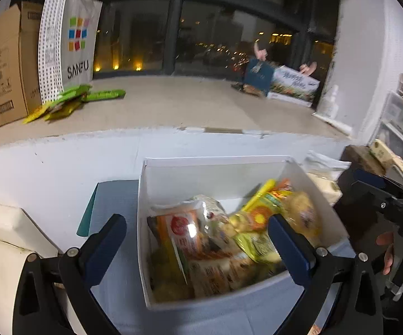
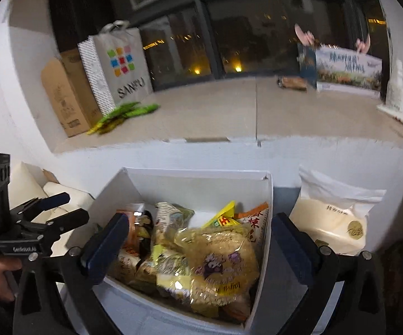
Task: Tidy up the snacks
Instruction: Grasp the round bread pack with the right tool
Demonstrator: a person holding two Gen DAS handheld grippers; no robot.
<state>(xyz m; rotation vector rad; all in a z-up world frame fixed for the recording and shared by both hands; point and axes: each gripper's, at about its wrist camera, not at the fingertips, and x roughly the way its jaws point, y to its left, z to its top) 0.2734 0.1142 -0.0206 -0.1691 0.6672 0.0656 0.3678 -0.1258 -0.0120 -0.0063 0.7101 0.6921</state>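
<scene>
Crinkly plastic snack packets (image 2: 190, 254) fill the white box (image 1: 201, 167) on the desk (image 1: 47, 173): light, soft, slippery, probably crushable, so a packet's sealed edge looks like the safest hold. Both the left gripper (image 1: 197, 240) and the right gripper (image 2: 200, 240) hang over the box with jaws spread, holding nothing. Beyond, a stone sill carries a paper bag (image 1: 75, 39) under dark windows.
</scene>
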